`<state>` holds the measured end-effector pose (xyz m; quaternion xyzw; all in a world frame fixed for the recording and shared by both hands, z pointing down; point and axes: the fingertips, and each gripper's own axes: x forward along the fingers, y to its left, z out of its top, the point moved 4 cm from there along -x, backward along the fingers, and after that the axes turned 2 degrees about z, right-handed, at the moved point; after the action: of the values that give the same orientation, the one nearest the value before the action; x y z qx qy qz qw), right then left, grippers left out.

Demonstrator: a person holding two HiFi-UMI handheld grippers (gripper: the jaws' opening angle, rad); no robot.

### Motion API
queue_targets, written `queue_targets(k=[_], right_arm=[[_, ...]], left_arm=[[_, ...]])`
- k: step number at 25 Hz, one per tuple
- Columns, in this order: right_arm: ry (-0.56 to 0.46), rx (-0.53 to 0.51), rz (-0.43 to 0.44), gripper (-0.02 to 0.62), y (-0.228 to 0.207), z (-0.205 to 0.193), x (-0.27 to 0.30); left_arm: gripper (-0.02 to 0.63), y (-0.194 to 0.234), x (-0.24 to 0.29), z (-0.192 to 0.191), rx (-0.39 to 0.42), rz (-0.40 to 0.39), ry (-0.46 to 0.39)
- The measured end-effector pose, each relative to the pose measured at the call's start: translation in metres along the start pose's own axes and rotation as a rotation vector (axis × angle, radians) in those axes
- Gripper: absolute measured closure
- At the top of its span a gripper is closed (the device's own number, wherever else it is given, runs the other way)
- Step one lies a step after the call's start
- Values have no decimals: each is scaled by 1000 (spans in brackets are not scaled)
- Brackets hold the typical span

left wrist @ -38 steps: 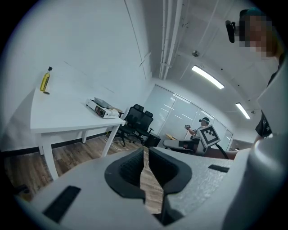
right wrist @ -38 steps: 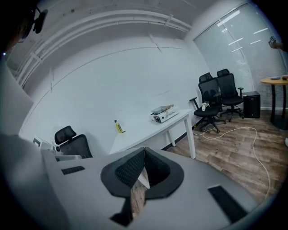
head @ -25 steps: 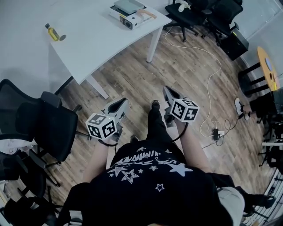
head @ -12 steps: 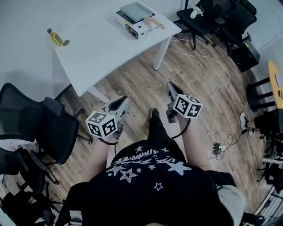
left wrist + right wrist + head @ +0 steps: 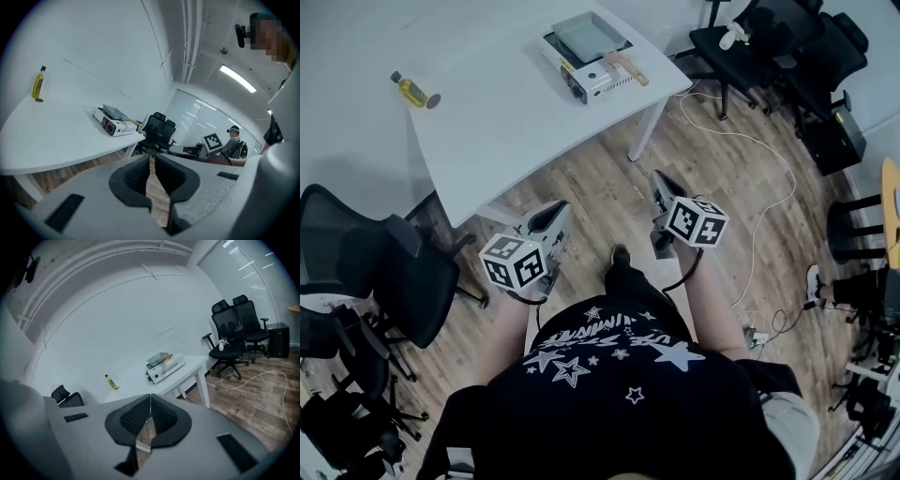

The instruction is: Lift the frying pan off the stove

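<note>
Right gripper [image 5: 150,398] jaws together, nothing between them. Ahead: white table [image 5: 136,383], stove [image 5: 165,369] with frying pan [image 5: 159,357] on top, yellow bottle [image 5: 110,382] well apart. Black chairs [image 5: 236,331] beyond.

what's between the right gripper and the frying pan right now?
Head view: wood floor, then the leg and edge of the white table, then the stove under the frying pan. No loose objects. The right gripper is shut and empty.
</note>
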<state>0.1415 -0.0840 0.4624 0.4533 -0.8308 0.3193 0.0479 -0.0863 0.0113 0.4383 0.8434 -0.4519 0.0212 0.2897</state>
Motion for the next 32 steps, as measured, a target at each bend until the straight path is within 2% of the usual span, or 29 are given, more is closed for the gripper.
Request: queue_targets(k=[16, 21, 26, 32], right_arm=[[52, 24, 118, 586, -78, 60, 55], [78, 10, 178, 586, -84, 75, 72], [76, 49, 230, 586, -78, 85, 86], [86, 67, 221, 584, -81, 95, 109]], left_arm=[[565, -5, 114, 28, 16, 55, 32], [565, -2, 136, 45, 22, 75, -3], [565, 2, 146, 52, 16, 65, -9], [565, 22, 163, 65, -14, 37, -23]])
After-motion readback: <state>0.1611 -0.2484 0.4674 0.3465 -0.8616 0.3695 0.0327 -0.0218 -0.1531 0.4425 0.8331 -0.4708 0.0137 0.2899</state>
